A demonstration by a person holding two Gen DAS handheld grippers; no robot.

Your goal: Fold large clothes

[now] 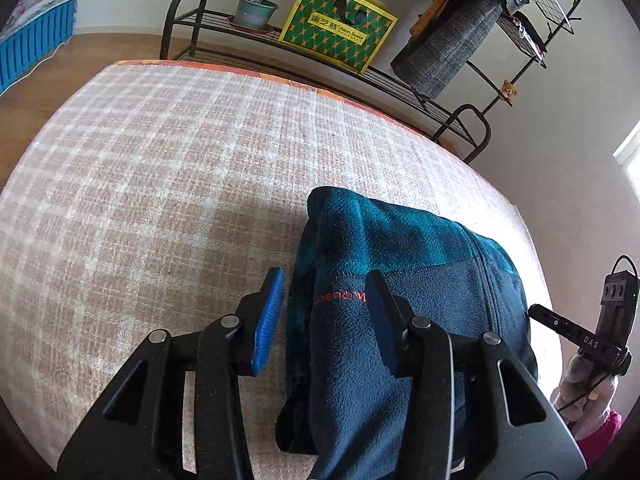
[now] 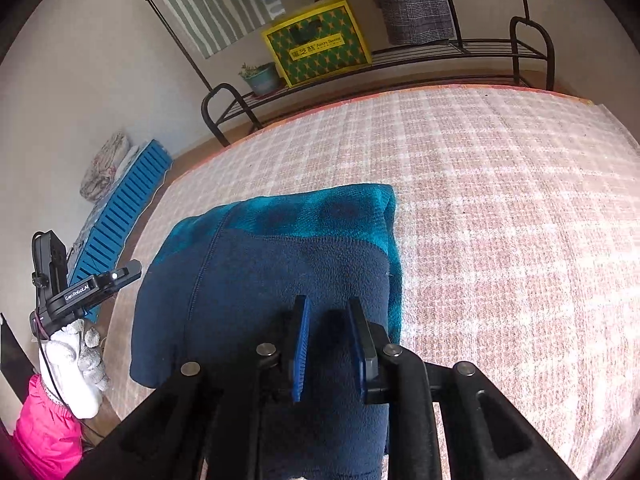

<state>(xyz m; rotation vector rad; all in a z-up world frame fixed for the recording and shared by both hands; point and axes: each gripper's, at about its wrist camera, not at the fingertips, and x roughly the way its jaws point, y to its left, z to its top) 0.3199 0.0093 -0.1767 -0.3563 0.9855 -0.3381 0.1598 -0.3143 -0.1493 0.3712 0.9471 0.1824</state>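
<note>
Left gripper [image 1: 326, 322] first: its jaws stand spread, the blue ribbed pad [image 1: 269, 322] clear of the cloth on one side, the other pad lying against the fleece jacket [image 1: 420, 280] without squeezing it. So that side reads as let go. Over to the right gripper [image 2: 328, 346]: jaws drawn close together with a fold of the navy fleece between them, and it looks pinched, though the contact itself is in shadow.

The jacket sits on the bed [image 1: 160, 168], near the edge closest to the person, in a compact, rounded bundle. It is thick and nubby, navy on top, with a teal check panel at the far end, a stitched seam running lengthwise and small red lettering. I judge the folding well advanced: sleeves tucked out of sight, body doubled over. Left to do, probably, is releasing the right side and squaring the bundle.

Under it is a flat pink-and-white checked cover, coarse weave. Beyond the far edge stands a black metal rack [image 2: 460, 50] with a yellow-green box [image 1: 338, 26].
</note>
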